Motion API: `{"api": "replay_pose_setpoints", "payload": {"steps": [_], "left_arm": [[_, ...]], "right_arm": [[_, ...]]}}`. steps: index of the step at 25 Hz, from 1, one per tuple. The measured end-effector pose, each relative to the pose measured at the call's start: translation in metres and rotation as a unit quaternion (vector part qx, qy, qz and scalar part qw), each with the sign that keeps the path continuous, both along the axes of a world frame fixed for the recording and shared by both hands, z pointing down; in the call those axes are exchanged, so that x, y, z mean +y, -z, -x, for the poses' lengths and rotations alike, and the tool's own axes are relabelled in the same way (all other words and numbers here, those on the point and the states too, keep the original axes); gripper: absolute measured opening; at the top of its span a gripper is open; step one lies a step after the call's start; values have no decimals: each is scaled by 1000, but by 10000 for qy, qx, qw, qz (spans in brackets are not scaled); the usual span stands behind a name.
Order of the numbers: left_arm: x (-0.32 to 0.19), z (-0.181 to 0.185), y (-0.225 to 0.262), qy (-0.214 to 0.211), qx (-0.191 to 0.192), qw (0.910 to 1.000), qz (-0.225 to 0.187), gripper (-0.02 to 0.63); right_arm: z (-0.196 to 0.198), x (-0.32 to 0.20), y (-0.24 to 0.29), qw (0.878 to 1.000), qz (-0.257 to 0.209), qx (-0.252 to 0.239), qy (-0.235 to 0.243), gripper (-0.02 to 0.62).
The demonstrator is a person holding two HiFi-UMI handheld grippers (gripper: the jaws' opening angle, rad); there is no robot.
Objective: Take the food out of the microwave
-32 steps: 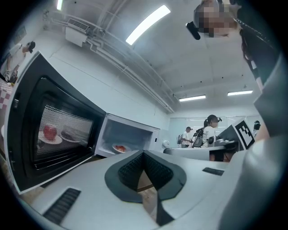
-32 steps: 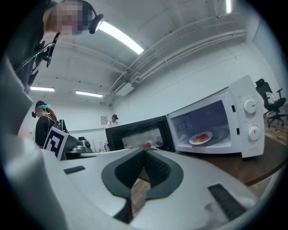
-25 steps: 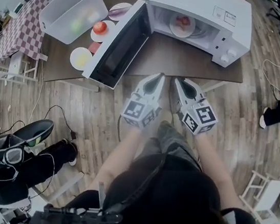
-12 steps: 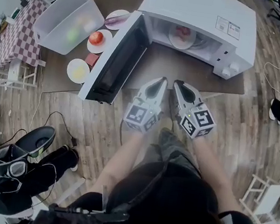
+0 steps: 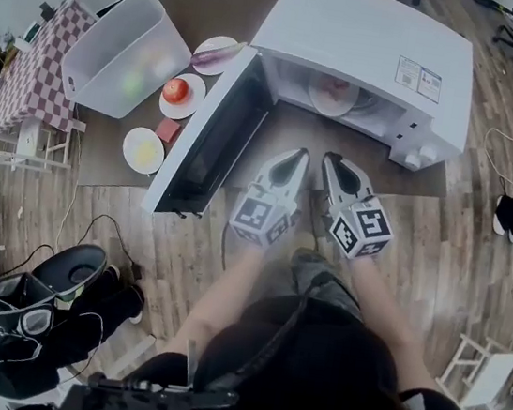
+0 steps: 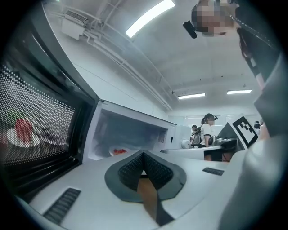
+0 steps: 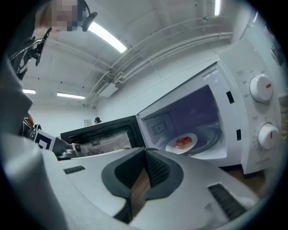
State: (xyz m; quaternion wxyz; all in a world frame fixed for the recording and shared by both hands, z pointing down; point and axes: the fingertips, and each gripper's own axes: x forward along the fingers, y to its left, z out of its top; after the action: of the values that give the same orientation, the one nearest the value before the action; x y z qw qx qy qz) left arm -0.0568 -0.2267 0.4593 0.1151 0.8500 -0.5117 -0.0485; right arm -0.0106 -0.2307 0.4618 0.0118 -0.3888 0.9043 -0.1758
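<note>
Both grippers are closed on nothing. The left gripper (image 5: 298,153) and the right gripper (image 5: 331,159) sit side by side in front of the microwave (image 5: 366,35), jaws pressed together, pointing at its open cavity. The plate (image 7: 182,143) with the red food (image 7: 184,141) sits deep inside the microwave, well apart from both.

As I judge it, the main risk is reaching in with the jaws shut. They would only push the plate toward the back wall instead of taking its rim. A pinch on one edge alone could tilt the plate and let the food slide off. The cavity opening is low, so a lift made too soon could knock the plate against the microwave's roof.

The door (image 5: 212,131) hangs wide open at the microwave's left. It is near the left gripper, and a sideways swing could strike it. Nothing stands between the grippers and the cavity.

Left of the microwave, beyond the door, the table (image 5: 341,145) holds a plate with a tomato (image 5: 179,94) and a plate with something yellow (image 5: 143,148). A third plate (image 5: 217,50) sits there too, beside a clear plastic bin (image 5: 128,39). None of them block the way.
</note>
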Motion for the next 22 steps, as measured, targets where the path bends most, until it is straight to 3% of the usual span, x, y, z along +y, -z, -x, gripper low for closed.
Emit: {"api": "replay_pose_setpoints", "payload": {"steps": [14,22], "left_arm": [[-37,5,0,-102,2,9999,-83,12],[-52,4,-16,-362,-1,9993,73,12]], "right_arm": [[-7,-38,-25,9959,687,-241,-542,5],[-9,-56,-47,9855,1282,-688,-877,26]]}}
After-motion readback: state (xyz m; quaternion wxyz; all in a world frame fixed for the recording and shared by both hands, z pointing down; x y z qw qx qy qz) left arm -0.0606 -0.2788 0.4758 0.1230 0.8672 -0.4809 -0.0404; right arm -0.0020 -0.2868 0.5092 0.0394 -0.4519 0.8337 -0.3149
